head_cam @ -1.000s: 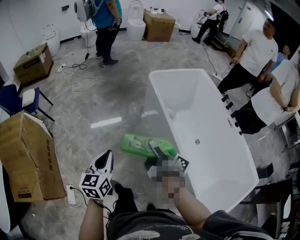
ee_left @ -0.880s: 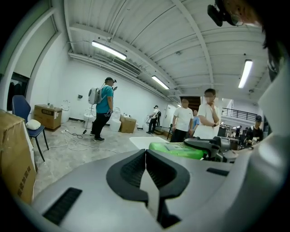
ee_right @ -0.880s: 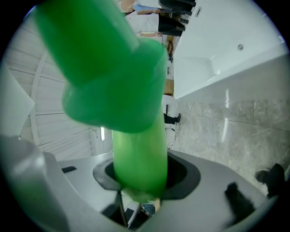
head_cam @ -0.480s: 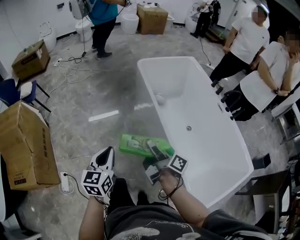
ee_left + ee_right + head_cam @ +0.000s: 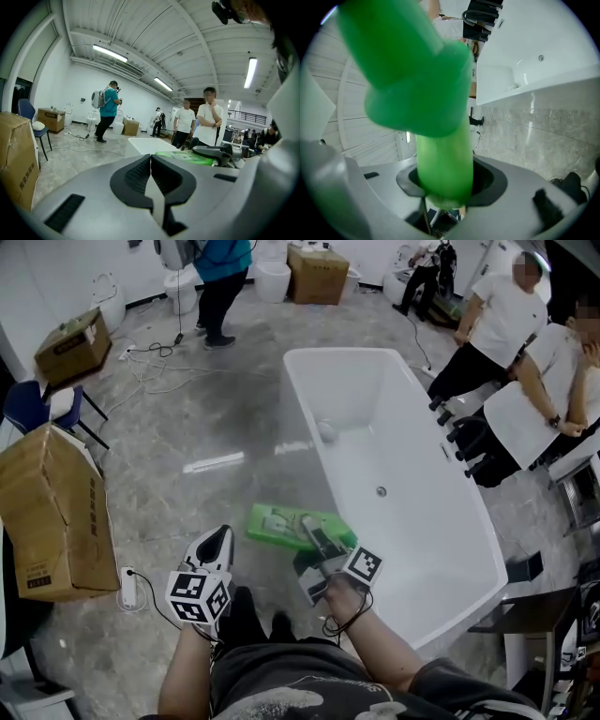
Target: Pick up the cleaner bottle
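**A:** Next to the white freestanding bathtub (image 5: 422, 540), why is the flat green plastic cleaner bottle (image 5: 286, 525) lying level above the floor?

**B:** The right gripper (image 5: 317, 542) is clamped on its narrow end, probably to carry it.

**A:** And the left gripper (image 5: 217, 540)?

**B:** Its jaws are pressed together with nothing in them, so it looks idle.

Ahead of the left gripper (image 5: 218, 534) the grey floor (image 5: 187, 427) lies open up to the loose cables (image 5: 155, 381). On the right the tub (image 5: 314, 460) wall blocks the way, just beside the right gripper (image 5: 314, 538) and the green bottle (image 5: 277, 524) it holds. On the left a big box (image 5: 52, 512) stands, a power strip (image 5: 128, 589) at its foot. People (image 5: 502, 320) crowd the tub's far side.
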`<act>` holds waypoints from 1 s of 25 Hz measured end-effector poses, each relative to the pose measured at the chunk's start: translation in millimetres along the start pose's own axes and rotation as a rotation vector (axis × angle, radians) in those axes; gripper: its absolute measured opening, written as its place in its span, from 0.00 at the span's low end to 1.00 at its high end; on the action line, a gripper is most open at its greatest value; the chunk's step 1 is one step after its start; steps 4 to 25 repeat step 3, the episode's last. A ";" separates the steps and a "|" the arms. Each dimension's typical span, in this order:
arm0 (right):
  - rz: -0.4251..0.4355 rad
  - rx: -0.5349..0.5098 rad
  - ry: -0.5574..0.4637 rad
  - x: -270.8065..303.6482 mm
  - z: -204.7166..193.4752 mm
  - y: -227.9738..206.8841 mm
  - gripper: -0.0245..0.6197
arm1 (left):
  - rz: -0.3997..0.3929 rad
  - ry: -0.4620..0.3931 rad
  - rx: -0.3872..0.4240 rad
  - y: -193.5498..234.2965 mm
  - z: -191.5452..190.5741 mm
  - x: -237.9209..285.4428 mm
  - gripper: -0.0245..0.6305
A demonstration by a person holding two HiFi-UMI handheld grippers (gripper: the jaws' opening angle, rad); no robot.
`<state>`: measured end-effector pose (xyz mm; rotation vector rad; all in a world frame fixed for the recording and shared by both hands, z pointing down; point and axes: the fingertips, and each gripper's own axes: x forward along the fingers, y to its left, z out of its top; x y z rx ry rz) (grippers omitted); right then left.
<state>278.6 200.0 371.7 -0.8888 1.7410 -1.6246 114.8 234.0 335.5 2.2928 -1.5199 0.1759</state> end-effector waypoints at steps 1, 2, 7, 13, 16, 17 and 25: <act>0.000 -0.003 0.003 -1.0 -0.7 0.0 0.34 | 0.001 -0.001 -0.003 -0.7 -0.7 -1.1 0.06; 0.000 -0.006 0.006 -1.7 -1.3 0.1 0.34 | 0.003 -0.001 -0.005 -1.2 -1.1 -2.0 0.06; 0.000 -0.010 0.009 -2.2 -1.9 0.3 0.34 | 0.004 -0.002 -0.007 -1.7 -1.6 -2.8 0.06; 0.000 -0.010 0.009 -2.2 -1.9 0.3 0.34 | 0.004 -0.002 -0.007 -1.7 -1.6 -2.8 0.06; 0.000 -0.010 0.009 -2.2 -1.9 0.3 0.34 | 0.004 -0.002 -0.007 -1.7 -1.6 -2.8 0.06; 0.000 -0.010 0.009 -2.2 -1.9 0.3 0.34 | 0.004 -0.002 -0.007 -1.7 -1.6 -2.8 0.06; 0.000 -0.010 0.009 -2.2 -1.9 0.3 0.34 | 0.004 -0.002 -0.007 -1.7 -1.6 -2.8 0.06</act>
